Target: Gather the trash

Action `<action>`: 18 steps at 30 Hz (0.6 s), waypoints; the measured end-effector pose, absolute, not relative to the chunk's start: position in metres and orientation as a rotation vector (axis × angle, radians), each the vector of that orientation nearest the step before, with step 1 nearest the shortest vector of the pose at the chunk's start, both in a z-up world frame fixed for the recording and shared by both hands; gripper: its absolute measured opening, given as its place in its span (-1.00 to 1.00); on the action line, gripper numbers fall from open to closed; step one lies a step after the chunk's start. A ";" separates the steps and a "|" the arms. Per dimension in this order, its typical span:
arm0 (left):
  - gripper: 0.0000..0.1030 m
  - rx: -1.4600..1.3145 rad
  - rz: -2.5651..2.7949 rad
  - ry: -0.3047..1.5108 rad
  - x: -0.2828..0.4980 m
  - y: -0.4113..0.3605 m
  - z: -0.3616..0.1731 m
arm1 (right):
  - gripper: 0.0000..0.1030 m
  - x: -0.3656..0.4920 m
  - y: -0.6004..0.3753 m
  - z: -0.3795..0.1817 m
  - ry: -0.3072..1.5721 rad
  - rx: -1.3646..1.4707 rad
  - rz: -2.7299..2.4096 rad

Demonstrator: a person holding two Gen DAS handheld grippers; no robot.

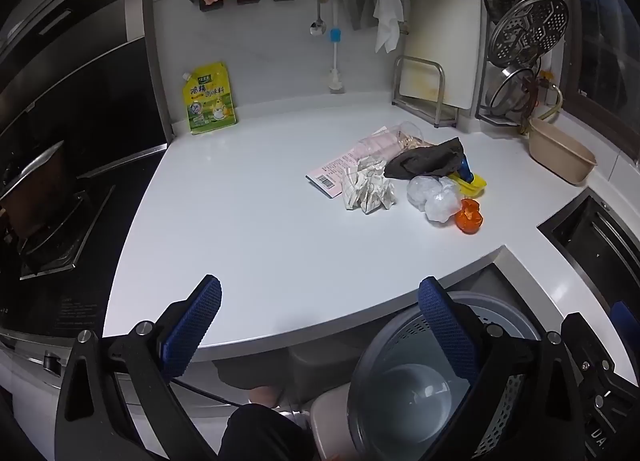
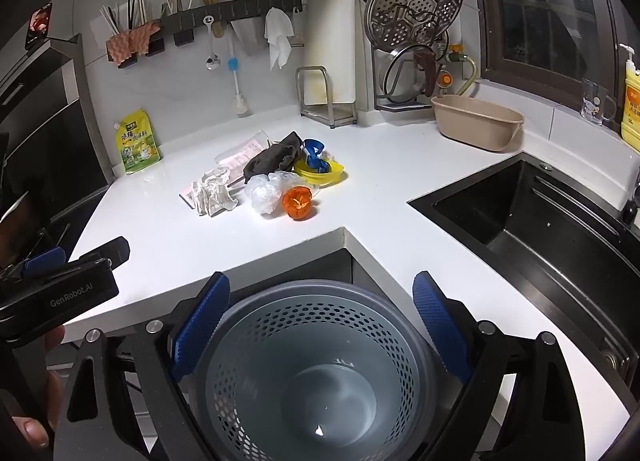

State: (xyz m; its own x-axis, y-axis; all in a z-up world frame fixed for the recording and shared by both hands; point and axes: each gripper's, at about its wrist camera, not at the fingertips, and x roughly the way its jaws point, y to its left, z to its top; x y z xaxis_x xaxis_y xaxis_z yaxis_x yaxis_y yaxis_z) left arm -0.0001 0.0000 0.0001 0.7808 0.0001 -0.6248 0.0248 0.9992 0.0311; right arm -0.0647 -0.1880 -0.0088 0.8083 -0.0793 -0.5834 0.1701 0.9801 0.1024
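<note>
Grippers tilt downward, left gripper point(image 1: 320, 325) and right gripper point(image 2: 322, 323) released; bin point(image 2: 312, 373) seemingly below.

Yellow-green pouch point(image 1: 209, 99), beige basin point(image 2: 476, 122), black sink point(image 2: 532, 221).

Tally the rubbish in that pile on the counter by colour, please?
White, crumpled paper and plastic wad: 2
Pink, flat packet: 1
Black, rag: 1
Yellow, dish: 1
Blue, scrap: 1
Orange, peel: 1
Total: 7
</note>
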 end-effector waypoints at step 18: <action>0.88 0.045 -0.022 0.664 -0.003 0.000 0.004 | 0.72 -0.065 -0.187 -0.005 0.616 0.158 -0.132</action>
State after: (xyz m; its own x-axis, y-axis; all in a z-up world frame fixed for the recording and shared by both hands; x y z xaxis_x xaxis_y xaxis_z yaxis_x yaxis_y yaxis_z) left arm -0.0031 0.0003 0.0037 0.7873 -0.0057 -0.6165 0.0343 0.9988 0.0347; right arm -0.0651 -0.1874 -0.0053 0.8087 -0.0764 -0.5833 0.1701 0.9795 0.1075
